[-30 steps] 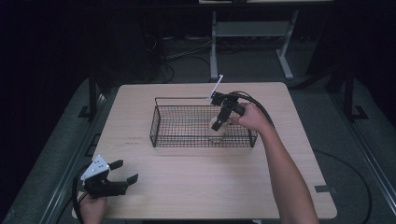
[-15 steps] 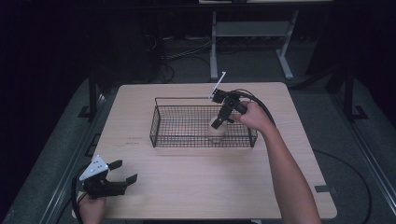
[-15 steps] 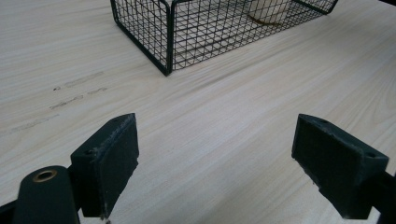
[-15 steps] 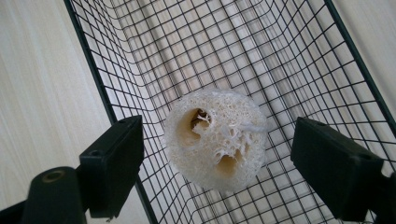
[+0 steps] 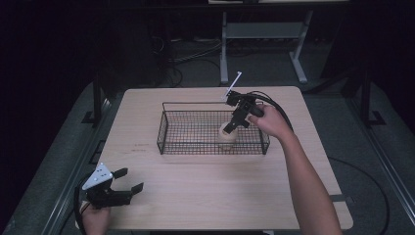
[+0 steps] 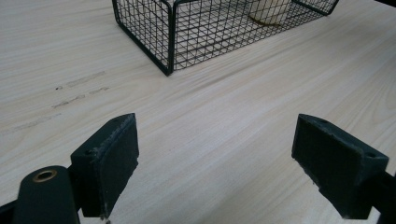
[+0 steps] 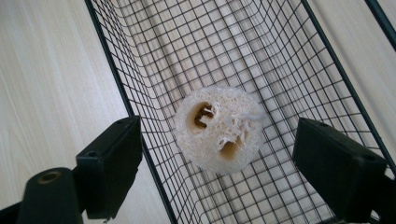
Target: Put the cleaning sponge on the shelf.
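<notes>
The loofah piece (image 7: 218, 128) sits upright on the floor of the wire basket (image 5: 169, 128), toward its right end, two holes showing on top. The right gripper (image 5: 232, 124) hangs just above it, jaws spread wide, gripping nothing; from above its jaws hide part of the loofah. The left gripper (image 5: 128, 179) rests at the table's (image 5: 205, 191) near-left corner, jaws apart and empty.

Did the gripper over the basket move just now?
No. The right gripper stays above the loofah piece at the wire basket's right end, as before.
</notes>
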